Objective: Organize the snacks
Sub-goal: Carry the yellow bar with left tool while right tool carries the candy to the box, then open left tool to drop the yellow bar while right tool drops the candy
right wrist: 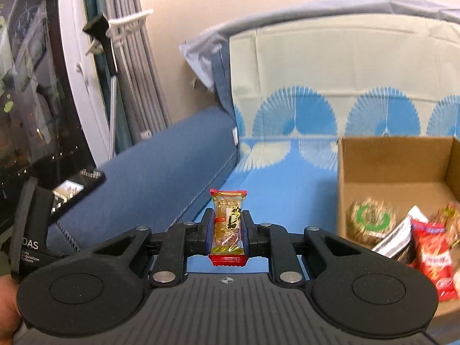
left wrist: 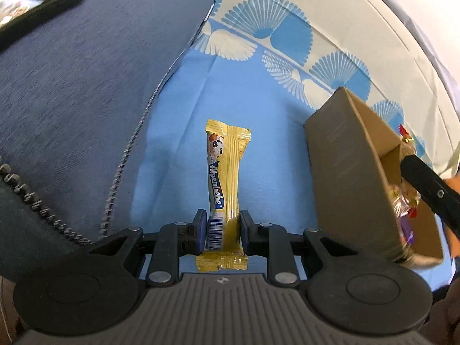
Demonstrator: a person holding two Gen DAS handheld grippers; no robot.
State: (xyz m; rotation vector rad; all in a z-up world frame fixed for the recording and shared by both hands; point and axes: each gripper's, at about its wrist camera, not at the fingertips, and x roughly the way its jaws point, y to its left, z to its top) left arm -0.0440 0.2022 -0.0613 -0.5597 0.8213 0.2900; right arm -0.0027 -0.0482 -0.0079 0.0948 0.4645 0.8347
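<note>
My left gripper [left wrist: 222, 231] is shut on a long yellow Alpenliebe candy bar [left wrist: 225, 178] and holds it over the blue sheet. A brown cardboard box [left wrist: 339, 172] stands to its right with wrapped snacks inside. My right gripper [right wrist: 228, 231] is shut on a small clear snack bar with red ends [right wrist: 228, 225], held above the sheet to the left of the cardboard box [right wrist: 394, 161]. Several snacks lie in the box, among them a round green-labelled cake [right wrist: 371, 220] and a red packet [right wrist: 434, 261]. The other gripper's black finger [left wrist: 428, 189] shows over the box.
A blue bolster cushion [left wrist: 86, 100] lies to the left with a black device [left wrist: 43, 3] on it. The blue and cream patterned sheet [right wrist: 287, 189] covers the bed. A dark screen [right wrist: 26, 86] and grey curtains [right wrist: 126, 66] stand at the left.
</note>
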